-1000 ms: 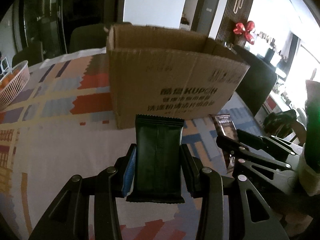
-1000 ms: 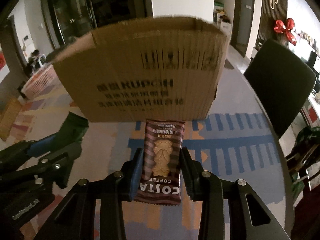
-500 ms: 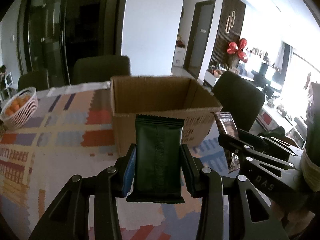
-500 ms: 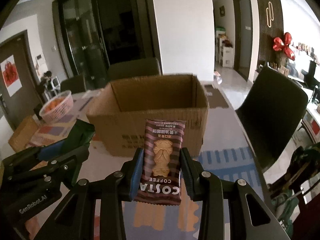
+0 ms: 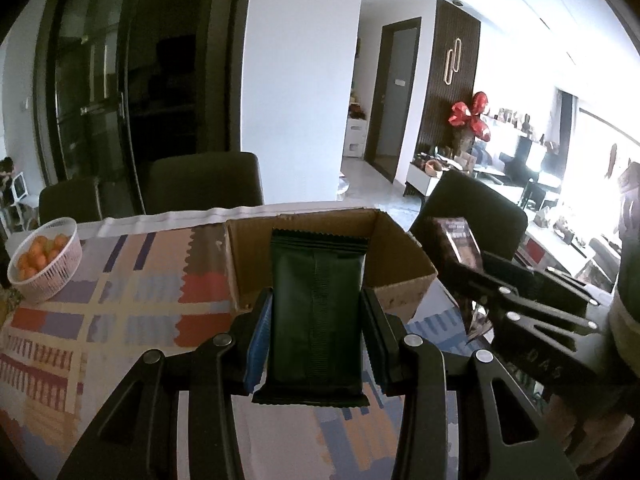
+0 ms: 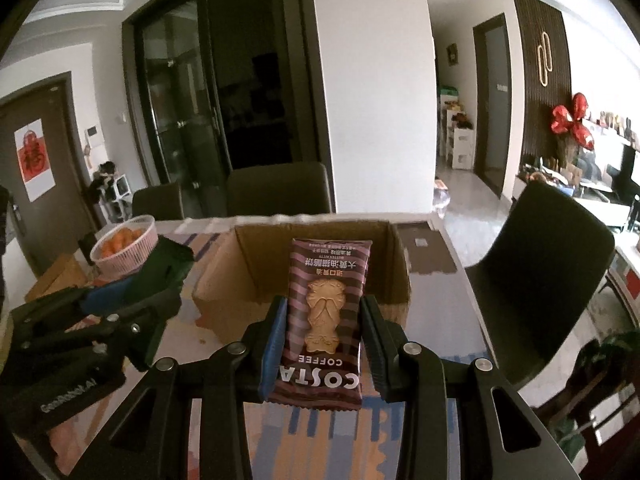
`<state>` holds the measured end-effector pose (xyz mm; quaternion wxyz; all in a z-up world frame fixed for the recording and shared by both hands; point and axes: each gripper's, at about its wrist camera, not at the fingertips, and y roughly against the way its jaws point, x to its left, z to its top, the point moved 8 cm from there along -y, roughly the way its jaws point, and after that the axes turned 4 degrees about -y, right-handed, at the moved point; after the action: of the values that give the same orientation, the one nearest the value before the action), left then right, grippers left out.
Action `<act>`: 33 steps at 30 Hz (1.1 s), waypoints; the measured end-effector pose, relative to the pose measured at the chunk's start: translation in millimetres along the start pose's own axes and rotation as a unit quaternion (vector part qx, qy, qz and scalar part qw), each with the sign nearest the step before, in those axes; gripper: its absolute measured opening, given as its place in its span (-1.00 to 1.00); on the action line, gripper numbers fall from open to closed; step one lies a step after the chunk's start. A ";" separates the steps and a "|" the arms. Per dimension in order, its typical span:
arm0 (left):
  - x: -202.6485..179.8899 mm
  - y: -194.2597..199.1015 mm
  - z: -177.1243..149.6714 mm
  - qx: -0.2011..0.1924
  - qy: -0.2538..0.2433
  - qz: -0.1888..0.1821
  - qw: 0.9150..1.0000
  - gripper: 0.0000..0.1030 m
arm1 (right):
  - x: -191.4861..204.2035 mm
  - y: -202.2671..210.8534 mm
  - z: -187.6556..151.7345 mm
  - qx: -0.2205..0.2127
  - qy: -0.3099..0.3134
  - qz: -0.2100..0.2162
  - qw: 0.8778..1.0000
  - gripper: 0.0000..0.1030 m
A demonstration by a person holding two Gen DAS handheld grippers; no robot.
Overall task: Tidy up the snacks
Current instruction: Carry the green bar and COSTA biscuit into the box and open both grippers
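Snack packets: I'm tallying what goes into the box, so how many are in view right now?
2. The dark green packet is in the left gripper; the brown Costa packet is in the right gripper. The cardboard box may hide more.

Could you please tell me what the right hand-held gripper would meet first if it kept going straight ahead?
Probably the open cardboard box: the right hand-held gripper, shut on the Costa Coffee biscuit packet, points at its near wall or opening; depth is unclear.
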<state>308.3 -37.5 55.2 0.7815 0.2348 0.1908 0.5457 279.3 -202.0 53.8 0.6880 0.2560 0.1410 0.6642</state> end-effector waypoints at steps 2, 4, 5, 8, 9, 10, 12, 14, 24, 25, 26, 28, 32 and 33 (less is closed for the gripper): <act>1.5 -4.0 6.0 0.002 0.000 -0.003 1.000 -0.19 | 0.4 -0.4 7.8 -0.006 0.006 -0.001 1.000 -0.27; 3.4 -8.0 12.2 0.004 -0.001 -0.005 1.000 -0.19 | 1.3 -2.6 14.3 -0.009 0.011 -0.002 1.000 -0.27; 4.4 -10.1 14.9 0.005 -0.001 -0.005 1.000 -0.19 | 1.4 -4.4 18.1 -0.010 0.012 -0.002 1.000 -0.27; 5.6 -16.9 23.0 0.011 -0.001 -0.007 1.000 -0.19 | 2.3 -12.5 27.6 -0.009 0.016 -0.003 1.000 -0.27; 6.8 -19.8 26.6 0.013 0.000 -0.006 1.000 -0.19 | 2.2 -14.4 29.8 -0.008 0.017 -0.003 1.000 -0.27; 7.7 -23.2 30.1 0.015 -0.002 -0.006 1.000 -0.19 | 2.3 -17.8 33.0 -0.006 0.017 -0.003 1.000 -0.27; 9.5 -28.8 34.4 0.019 -0.001 -0.005 1.000 -0.19 | 0.3 -24.6 38.8 -0.003 0.016 -0.003 1.000 -0.27; 10.9 -36.7 38.7 0.027 0.001 -0.009 1.000 -0.19 | -1.7 -31.6 43.9 -0.001 0.017 -0.007 1.000 -0.27; 21.3 -77.7 48.3 0.057 0.003 -0.007 0.998 -0.19 | -11.8 -71.5 52.8 0.026 0.019 -0.018 0.999 -0.26; 22.0 -80.4 48.7 0.059 0.004 -0.007 0.998 -0.19 | -13.0 -77.5 52.6 0.033 0.019 -0.020 0.999 -0.26; 22.8 -84.3 48.6 0.063 0.004 -0.008 0.998 -0.19 | -12.9 -81.3 51.9 0.037 0.019 -0.020 0.999 -0.26; 24.7 -92.4 47.8 0.071 0.005 -0.006 0.997 -0.19 | -12.5 -91.4 51.5 0.047 0.020 -0.021 0.998 -0.26; 28.0 -110.8 43.4 0.093 0.008 -0.004 0.996 -0.19 | -14.0 -110.1 46.4 0.070 0.025 -0.022 0.997 -0.26; 29.1 -114.9 42.0 0.098 0.011 -0.004 0.995 -0.19 | -14.4 -114.6 44.9 0.076 0.027 -0.023 0.997 -0.26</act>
<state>428.9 -50.5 22.2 0.7545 0.3037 0.2529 0.5240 398.7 -222.1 27.1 0.6774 0.2859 0.2151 0.6427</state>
